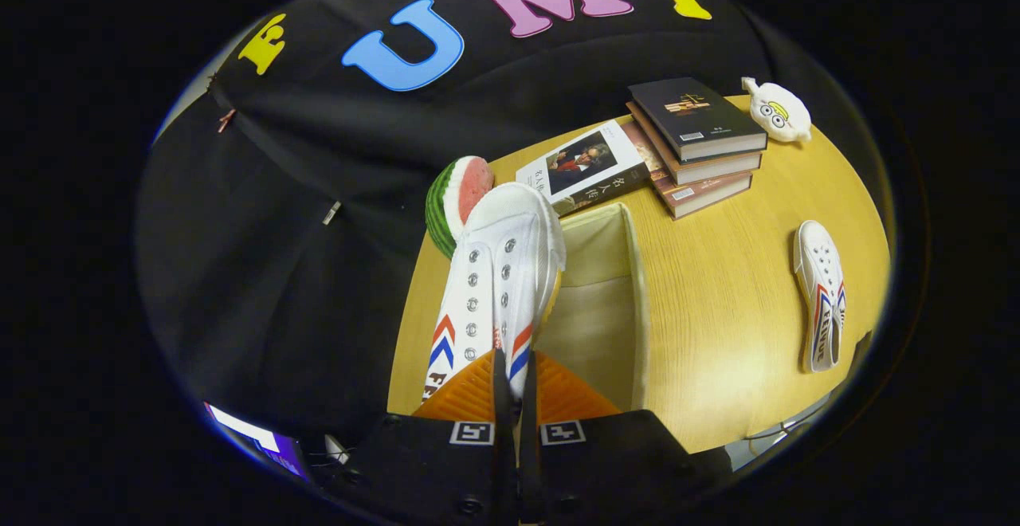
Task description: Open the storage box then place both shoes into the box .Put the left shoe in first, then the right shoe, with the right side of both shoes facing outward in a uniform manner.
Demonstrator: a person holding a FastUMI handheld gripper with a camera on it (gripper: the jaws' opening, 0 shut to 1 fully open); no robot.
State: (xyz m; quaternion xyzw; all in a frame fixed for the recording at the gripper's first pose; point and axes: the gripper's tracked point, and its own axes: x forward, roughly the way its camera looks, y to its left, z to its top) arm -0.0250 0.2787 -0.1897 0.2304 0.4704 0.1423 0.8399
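Above the open box (pixel 629 303), the tool (pixel 514 382) pinches a white shoe (pixel 498 271).

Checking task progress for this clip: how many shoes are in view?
2. One shoe is clamped between the gripper's fingers, beside the open storage box. The other shoe lies on the table past the box.

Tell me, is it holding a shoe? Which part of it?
Yes. The gripper is shut on the white shoe, pinching it at the heel end, above the open storage box.
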